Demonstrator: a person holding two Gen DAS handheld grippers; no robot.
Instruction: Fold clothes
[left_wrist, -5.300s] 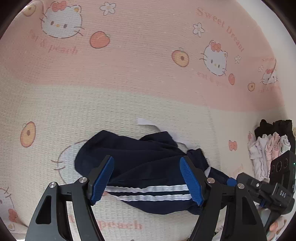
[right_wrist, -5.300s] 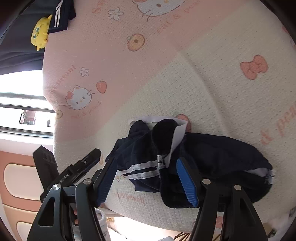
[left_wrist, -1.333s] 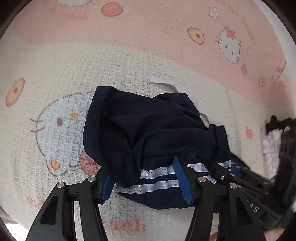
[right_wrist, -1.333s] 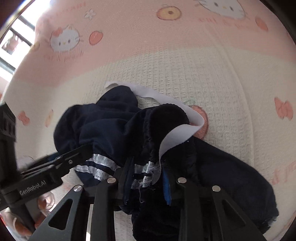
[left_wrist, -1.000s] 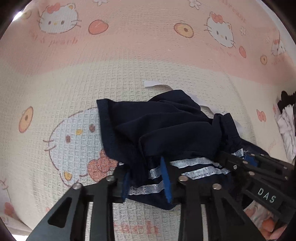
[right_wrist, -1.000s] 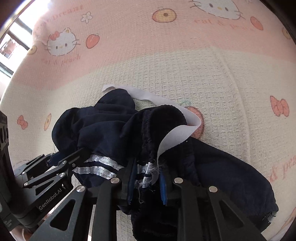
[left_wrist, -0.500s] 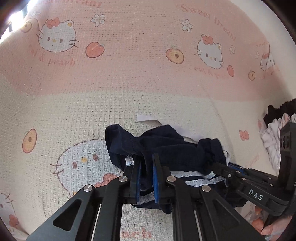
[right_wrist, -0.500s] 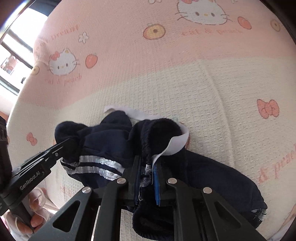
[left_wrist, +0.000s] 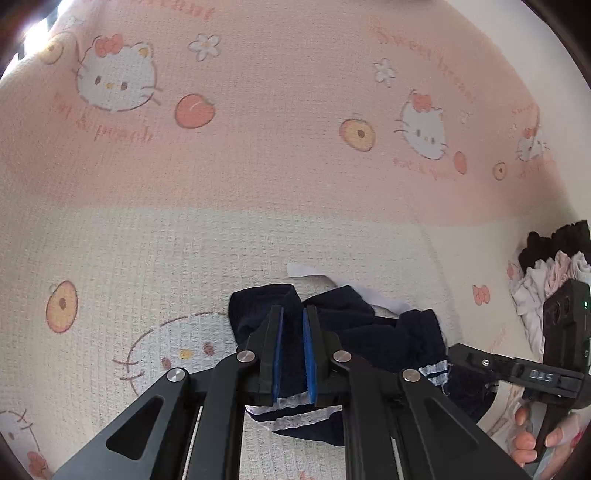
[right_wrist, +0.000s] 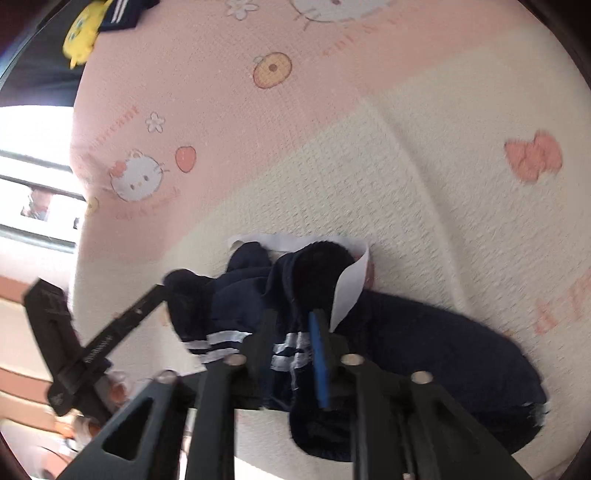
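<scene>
A crumpled navy garment (left_wrist: 369, 332) with white stripes lies on a pink and cream cartoon-cat blanket (left_wrist: 258, 166). My left gripper (left_wrist: 292, 310) is shut on the garment's striped hem, which bunches between its blue pads. The right wrist view shows the same garment (right_wrist: 424, 332) with a white label strip (right_wrist: 351, 284) curling over its top. My right gripper (right_wrist: 294, 317) is opening. The striped edge hangs between its jaws, and the right blue pad stands bare. Each gripper shows in the other's view: the right one (left_wrist: 517, 373) at lower right, the left one (right_wrist: 110, 332) at left.
A heap of white, pink and black clothes (left_wrist: 546, 280) sits at the blanket's right edge. A yellow plush toy (right_wrist: 79, 33) lies at the far corner beside another dark garment. A bright window (right_wrist: 29, 184) is at the left. Fingers of a hand (left_wrist: 524, 443) hold the right gripper.
Both grippers closed on the striped hem and the left one rose, gathering the cloth. Since half a second ago the right gripper has rolled and its jaws have spread apart.
</scene>
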